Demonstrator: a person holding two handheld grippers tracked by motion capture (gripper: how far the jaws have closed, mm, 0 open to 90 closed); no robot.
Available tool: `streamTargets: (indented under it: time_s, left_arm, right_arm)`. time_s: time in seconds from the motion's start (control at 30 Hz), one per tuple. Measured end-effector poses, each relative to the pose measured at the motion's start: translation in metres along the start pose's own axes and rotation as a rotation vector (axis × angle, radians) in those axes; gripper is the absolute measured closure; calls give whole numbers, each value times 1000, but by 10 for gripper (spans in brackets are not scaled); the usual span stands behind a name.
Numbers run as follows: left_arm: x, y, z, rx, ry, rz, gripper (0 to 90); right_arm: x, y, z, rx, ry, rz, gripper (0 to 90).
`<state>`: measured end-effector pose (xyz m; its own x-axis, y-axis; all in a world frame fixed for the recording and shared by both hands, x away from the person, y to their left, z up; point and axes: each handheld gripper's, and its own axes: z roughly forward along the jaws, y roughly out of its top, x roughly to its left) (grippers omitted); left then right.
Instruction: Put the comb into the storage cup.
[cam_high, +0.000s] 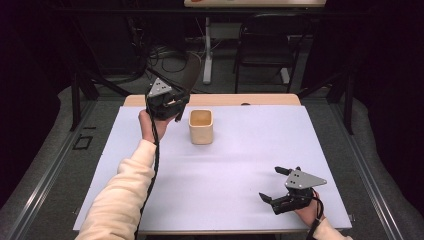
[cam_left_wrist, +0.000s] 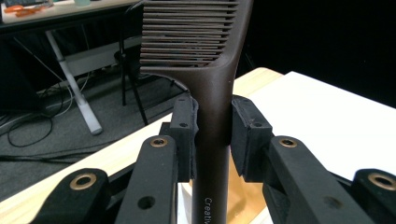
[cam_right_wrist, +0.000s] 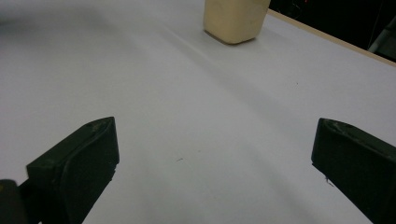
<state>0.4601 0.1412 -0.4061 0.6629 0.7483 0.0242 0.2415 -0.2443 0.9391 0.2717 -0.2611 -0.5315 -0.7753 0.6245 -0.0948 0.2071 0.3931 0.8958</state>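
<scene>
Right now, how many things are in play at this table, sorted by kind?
Combs: 1, the dark brown comb clamped by its handle in the left gripper, held up beside the cup.
Cups: 1, the beige cup standing on the white table.
Grippers: 2, the left one and the right gripper, its fingers spread apart over bare table.
Total: 4.

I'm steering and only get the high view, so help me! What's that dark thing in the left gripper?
Observer: The left gripper clamps a brown comb by its handle, teeth pointing up.
Operator: Is there writing on it?
Observer: Yes, pale letters on the handle, cut off at the picture's edge.
Operator: Is the right gripper holding something?
Observer: No. The right gripper is wide open over bare white table, facing the beige cup.
</scene>
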Motion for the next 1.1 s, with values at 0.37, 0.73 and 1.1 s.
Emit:
streamTargets:
  time_s: [0.37,0.73,1.1]
  left_arm:
    - [-6,5,6,-23,-8,-6,722]
    - [-10,8,8,-49,-11,-10,722]
    - [-11,6,13,-63,-21,-28,722]
  right_arm:
    - [0,0,0,0,1,1,3]
    - [0,0,0,-1,3,4,3]
    - [0,0,-1,-1,1,5,3]
